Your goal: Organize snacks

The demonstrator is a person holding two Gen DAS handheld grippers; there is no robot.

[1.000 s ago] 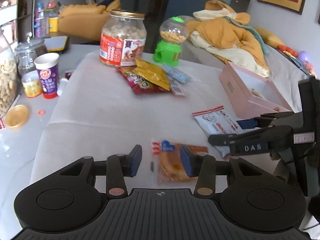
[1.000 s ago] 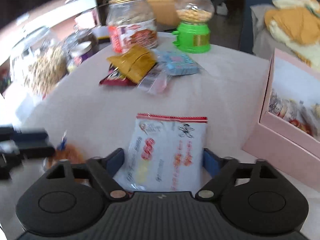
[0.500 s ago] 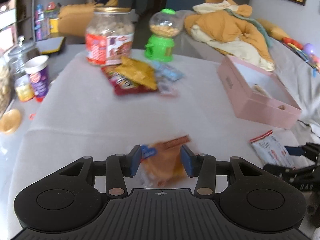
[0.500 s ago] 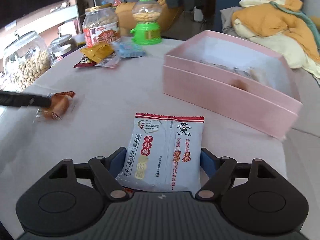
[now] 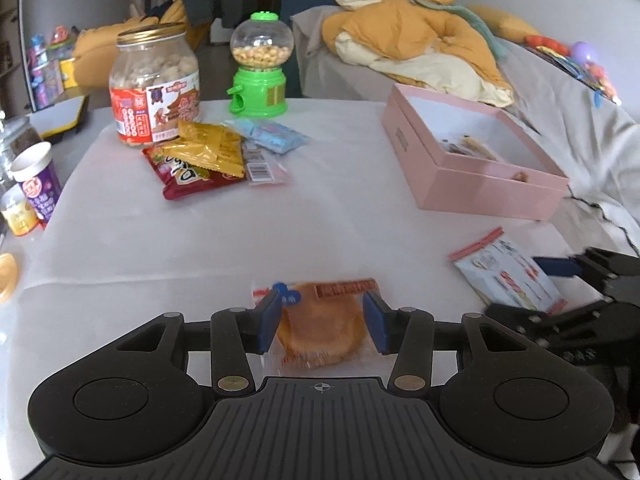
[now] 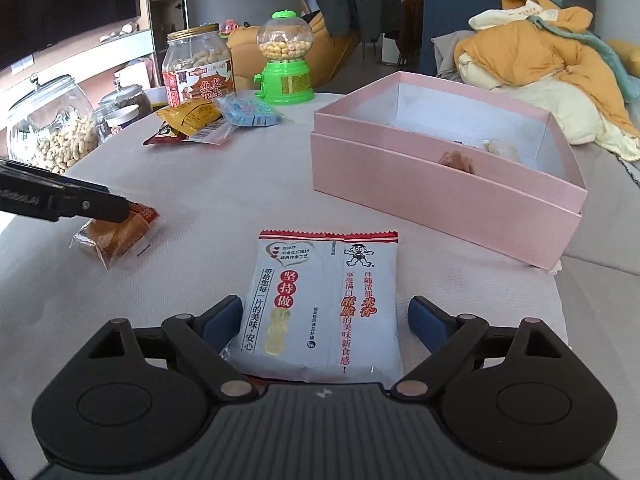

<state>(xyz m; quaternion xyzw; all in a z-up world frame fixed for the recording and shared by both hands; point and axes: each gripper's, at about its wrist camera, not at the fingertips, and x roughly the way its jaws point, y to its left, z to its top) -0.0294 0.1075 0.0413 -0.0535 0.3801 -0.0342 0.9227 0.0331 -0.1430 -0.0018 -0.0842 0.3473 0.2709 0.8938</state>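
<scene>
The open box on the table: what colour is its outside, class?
The box is pale pink outside, white inside; clearest in the right wrist view.
</scene>
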